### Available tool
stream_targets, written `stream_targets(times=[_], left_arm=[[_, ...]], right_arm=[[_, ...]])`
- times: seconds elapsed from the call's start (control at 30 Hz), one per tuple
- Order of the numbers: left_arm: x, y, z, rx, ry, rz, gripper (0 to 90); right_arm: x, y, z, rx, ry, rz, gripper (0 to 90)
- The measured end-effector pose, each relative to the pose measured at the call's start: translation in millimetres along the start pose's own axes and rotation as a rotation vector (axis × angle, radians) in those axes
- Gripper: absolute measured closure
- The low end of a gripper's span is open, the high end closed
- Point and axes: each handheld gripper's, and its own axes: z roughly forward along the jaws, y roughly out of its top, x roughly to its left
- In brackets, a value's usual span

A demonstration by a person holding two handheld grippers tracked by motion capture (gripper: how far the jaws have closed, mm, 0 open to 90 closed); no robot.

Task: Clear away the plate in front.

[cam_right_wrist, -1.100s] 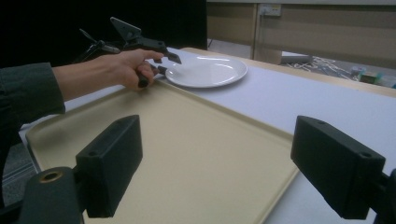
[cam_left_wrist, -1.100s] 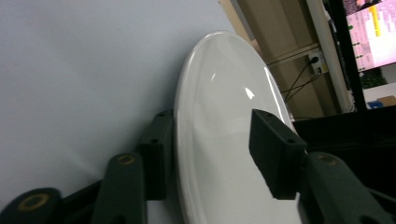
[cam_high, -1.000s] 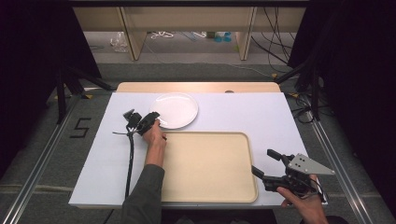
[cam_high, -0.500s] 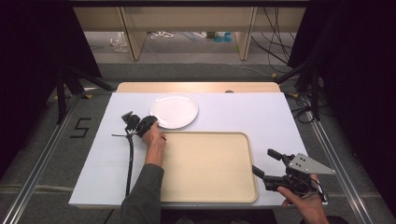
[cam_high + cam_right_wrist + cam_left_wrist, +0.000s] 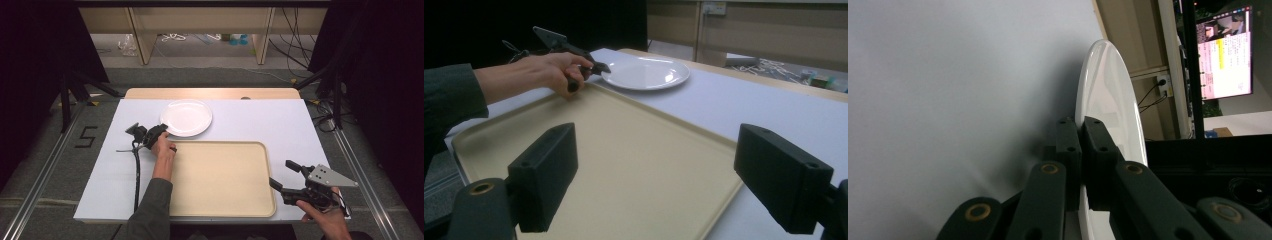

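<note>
A white plate (image 5: 186,118) lies on the white table cover behind the beige tray (image 5: 220,177). My left gripper (image 5: 162,130) is shut on the plate's near-left rim, turned on its side in the person's hand. In the left gripper view its two jaws pinch the plate (image 5: 1108,95) edge, which looks upright because the camera is rolled. My right gripper (image 5: 283,176) hovers open at the tray's right front corner with nothing between its fingers. The right gripper view looks across the tray (image 5: 624,145) toward the plate (image 5: 646,72) and the left gripper (image 5: 599,67).
The white cover (image 5: 280,125) spreads over a wooden table (image 5: 210,93). Dark curtains flank both sides. Cables and shelf legs lie on the floor behind. The left gripper's cable (image 5: 136,175) trails down along the forearm.
The left gripper and plate have shifted very slightly; otherwise nothing has visibly moved. The right gripper stays open in the same place.
</note>
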Motion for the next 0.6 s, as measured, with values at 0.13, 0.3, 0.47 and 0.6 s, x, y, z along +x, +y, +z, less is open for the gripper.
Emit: stream_targets(times=[0.13,0.3,0.47,0.6], left_arm=[[0.5,0.2,-1.4,0.007,-0.02,-0.004,86.8],[0.8,0.8,-4.9,0.005,-0.043,-0.037,86.0],[5.8,0.4,-11.7,0.017,-0.095,-0.071,85.6],[3.9,-0.6,-17.5,0.008,-0.122,-0.086,85.8]], right_arm=[[-0.9,-0.1,-0.5,-0.003,0.009,-0.004,18.4],[-1.0,0.0,-0.2,-0.006,0.014,-0.003,18.5],[0.6,-0.3,0.8,-0.019,0.02,0.007,18.6],[0.7,-0.2,0.9,-0.018,0.021,0.009,18.5]])
